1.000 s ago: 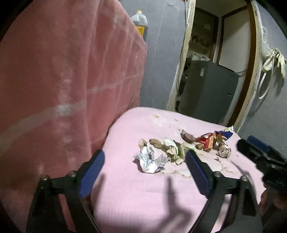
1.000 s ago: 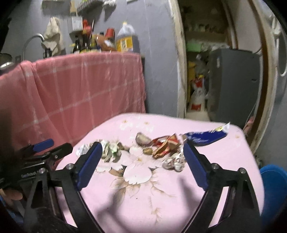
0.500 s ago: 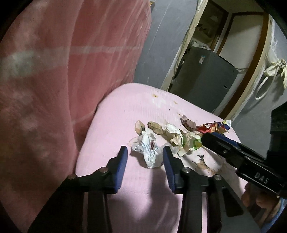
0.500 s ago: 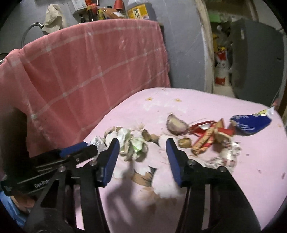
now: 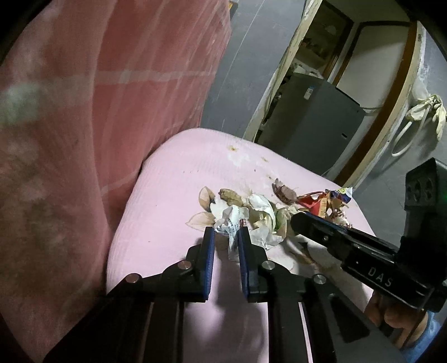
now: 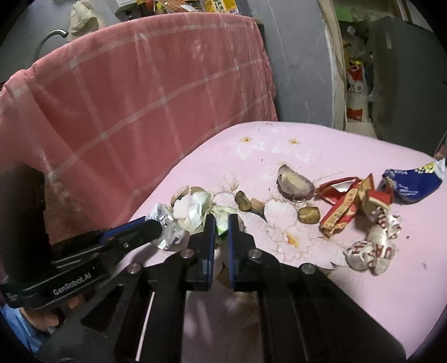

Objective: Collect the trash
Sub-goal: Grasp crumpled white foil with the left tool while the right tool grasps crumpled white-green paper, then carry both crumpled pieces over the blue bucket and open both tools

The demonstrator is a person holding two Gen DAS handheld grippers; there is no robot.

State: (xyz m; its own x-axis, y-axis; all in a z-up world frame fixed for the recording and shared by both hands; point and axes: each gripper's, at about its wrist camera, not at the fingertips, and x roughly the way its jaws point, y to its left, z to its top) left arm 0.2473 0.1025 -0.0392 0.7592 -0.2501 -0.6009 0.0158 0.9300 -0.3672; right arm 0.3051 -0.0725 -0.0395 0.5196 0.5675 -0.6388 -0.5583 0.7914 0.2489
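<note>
Change: both my grippers closed in since a second ago.
Left gripper [image 5: 226, 233]: jaws clamped on crumpled silver foil wrapper [image 5: 230, 223].
Right gripper [image 6: 221, 223]: jaws clamped on green-and-white crumpled wrapper [image 6: 221, 222].
Meaning: two pieces secured; lifting comes next, I judge.

Home kitchen: faucet [image 6: 51, 37] & bottles [image 6: 206, 5] upper left, pink checked cloth [image 6: 145, 92] over counter, grey fridge [image 5: 313, 123] thru doorway upper right.

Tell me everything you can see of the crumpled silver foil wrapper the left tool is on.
The crumpled silver foil wrapper looks like thin, shiny foil, white-silver with small dark print, creased into a loose wad. It sits at the near left end of the trash pile on the pink padded seat, pinched between the blue pads of the left tool, against a crumpled white paper.
</note>
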